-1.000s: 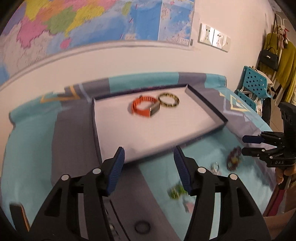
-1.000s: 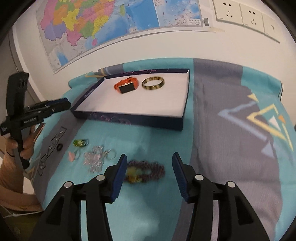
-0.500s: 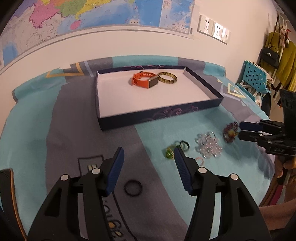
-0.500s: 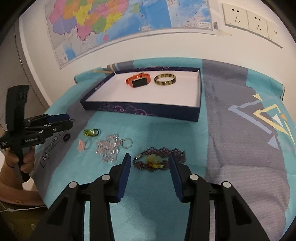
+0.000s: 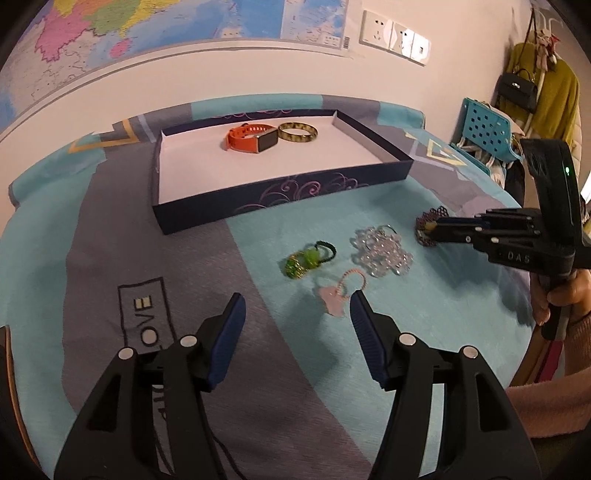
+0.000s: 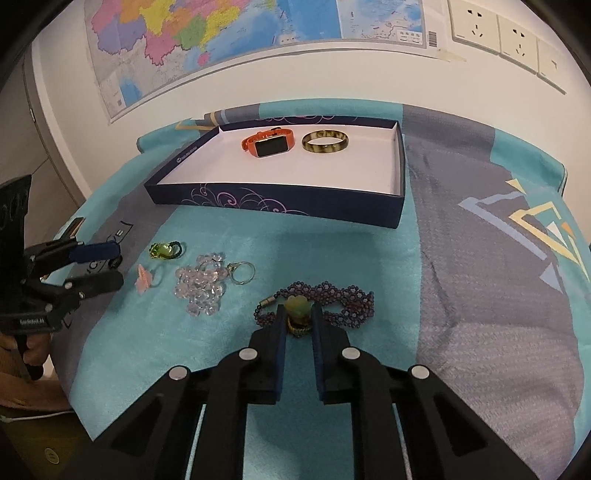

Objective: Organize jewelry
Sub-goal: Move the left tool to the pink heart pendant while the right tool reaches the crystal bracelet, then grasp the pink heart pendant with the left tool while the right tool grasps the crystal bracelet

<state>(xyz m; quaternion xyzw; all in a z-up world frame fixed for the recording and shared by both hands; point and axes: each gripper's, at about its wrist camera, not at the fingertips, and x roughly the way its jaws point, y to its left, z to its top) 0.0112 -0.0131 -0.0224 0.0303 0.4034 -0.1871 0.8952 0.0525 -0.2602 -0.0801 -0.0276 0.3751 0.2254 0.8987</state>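
A dark blue tray [image 6: 280, 206] with a white floor holds an orange watch [image 6: 269, 144] and a gold bangle [image 6: 325, 141]. On the cloth in front lie a dark beaded bracelet with a green charm [image 6: 334, 301], a clear crystal piece with a ring [image 6: 203, 282], a green ring [image 6: 164, 250] and a pink ring [image 6: 143, 279]. My right gripper [image 6: 298, 318] has its jaws closed on the bracelet's charm, resting on the cloth. My left gripper [image 5: 295, 314] is open and empty, just short of the pink ring [image 5: 338, 295].
A patterned teal and grey cloth [image 6: 461, 258] covers the table. A wall with a map [image 6: 207, 33] and sockets stands right behind. A blue chair [image 5: 484, 129] and hanging clothes stand beyond the table's right end. A small black ring [image 6: 115, 262] lies by the left gripper's fingers.
My right gripper moved forward and closed its jaws on the bracelet's charm. My left gripper drew back from the tray and swung right, towards the pink ring, staying open.
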